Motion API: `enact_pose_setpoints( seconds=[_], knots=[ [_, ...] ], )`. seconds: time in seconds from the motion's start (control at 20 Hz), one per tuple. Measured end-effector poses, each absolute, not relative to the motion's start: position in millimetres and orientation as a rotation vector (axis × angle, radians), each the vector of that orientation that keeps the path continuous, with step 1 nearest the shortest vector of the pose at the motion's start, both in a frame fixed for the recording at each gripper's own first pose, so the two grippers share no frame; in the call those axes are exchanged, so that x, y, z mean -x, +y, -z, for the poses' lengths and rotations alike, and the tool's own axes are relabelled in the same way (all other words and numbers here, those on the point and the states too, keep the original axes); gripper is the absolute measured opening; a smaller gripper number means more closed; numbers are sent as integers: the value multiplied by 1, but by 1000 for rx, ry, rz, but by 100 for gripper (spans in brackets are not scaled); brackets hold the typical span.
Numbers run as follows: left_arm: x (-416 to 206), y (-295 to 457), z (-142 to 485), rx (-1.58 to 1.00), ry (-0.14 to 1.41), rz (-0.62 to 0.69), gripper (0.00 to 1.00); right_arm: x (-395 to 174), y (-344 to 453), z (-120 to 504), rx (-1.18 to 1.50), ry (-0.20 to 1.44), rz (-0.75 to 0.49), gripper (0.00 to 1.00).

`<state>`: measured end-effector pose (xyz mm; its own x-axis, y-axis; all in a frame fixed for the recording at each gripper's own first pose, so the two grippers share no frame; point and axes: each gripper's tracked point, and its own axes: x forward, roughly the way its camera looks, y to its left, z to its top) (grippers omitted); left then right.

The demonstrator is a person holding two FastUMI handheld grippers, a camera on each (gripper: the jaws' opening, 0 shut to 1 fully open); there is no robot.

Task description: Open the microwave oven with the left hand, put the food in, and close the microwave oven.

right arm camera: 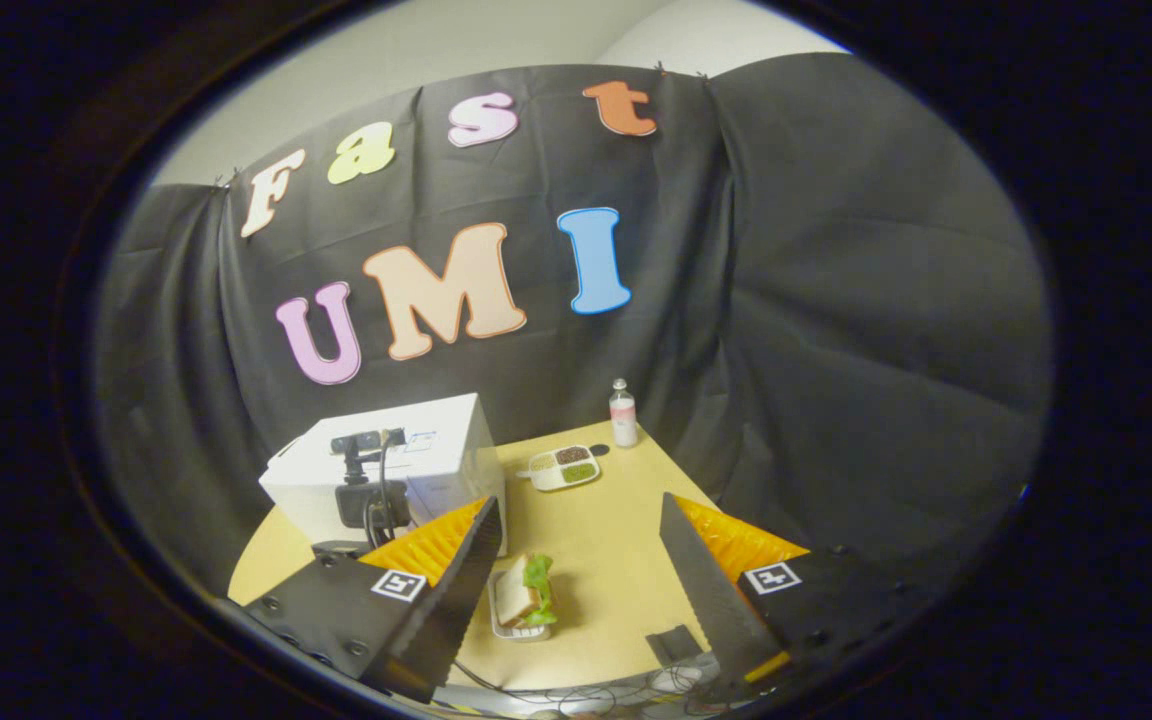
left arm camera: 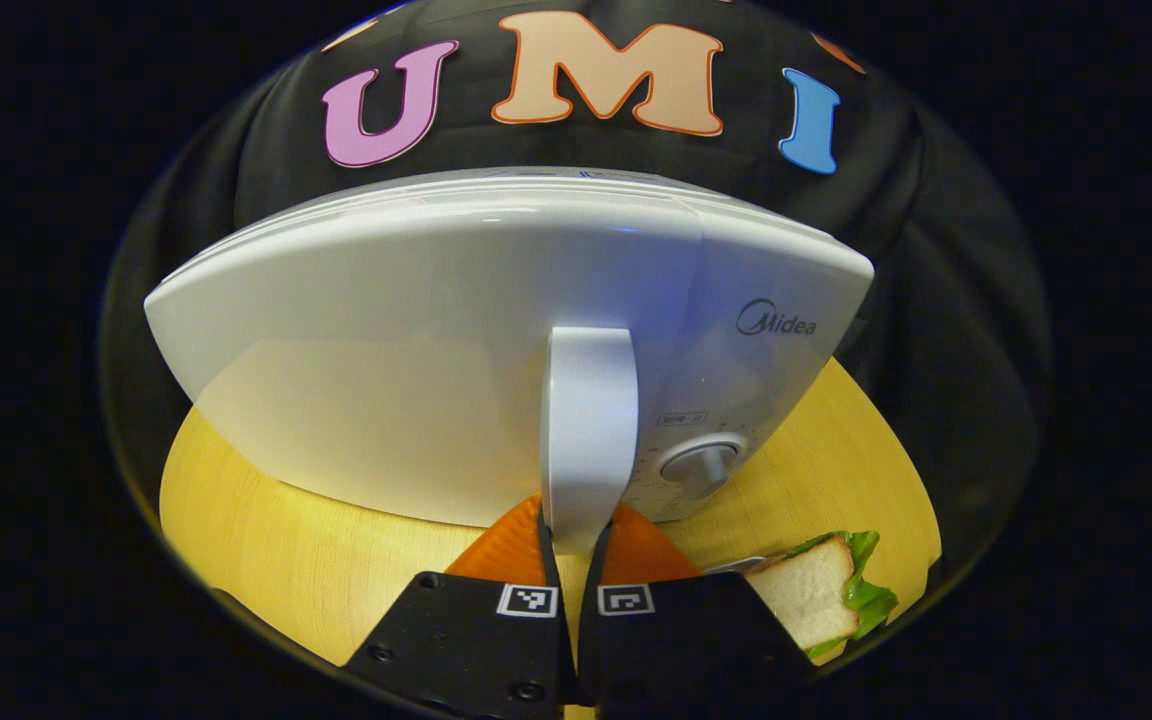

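Left gripper (left arm camera: pixel 574 545) clamps microwave handle (left arm camera: pixel 588 430) | right gripper (right arm camera: pixel 576 570) gapes empty above sandwich (right arm camera: pixel 526 592) | risk: angled pull slips fingers, drags microwave (left arm camera: pixel 496 340)

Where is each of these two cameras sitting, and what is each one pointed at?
Left gripper view: rides the left gripper, close against the microwave, its fingers closed on the door handle.
Right gripper view: rides the right gripper, held high and back, fingers spread, looking down over the table.
Shared: the microwave, the sandwich and the table.
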<state>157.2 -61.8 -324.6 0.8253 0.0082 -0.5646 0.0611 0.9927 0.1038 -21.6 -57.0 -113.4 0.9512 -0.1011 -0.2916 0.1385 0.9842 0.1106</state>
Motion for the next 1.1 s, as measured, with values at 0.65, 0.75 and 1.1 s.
enact_pose_setpoints(
  seconds=[0.65,0.75,1.1],
  knots=[
    [-66,-35,330,-164,580,88,14,16,-32,137,-88,345,-11,92],
    [-55,-31,327,-136,586,94,21,20,-24,143,-91,358,-29,92],
    [-32,5,312,-81,566,44,78,27,-7,160,-122,395,-73,92]
  ],
)
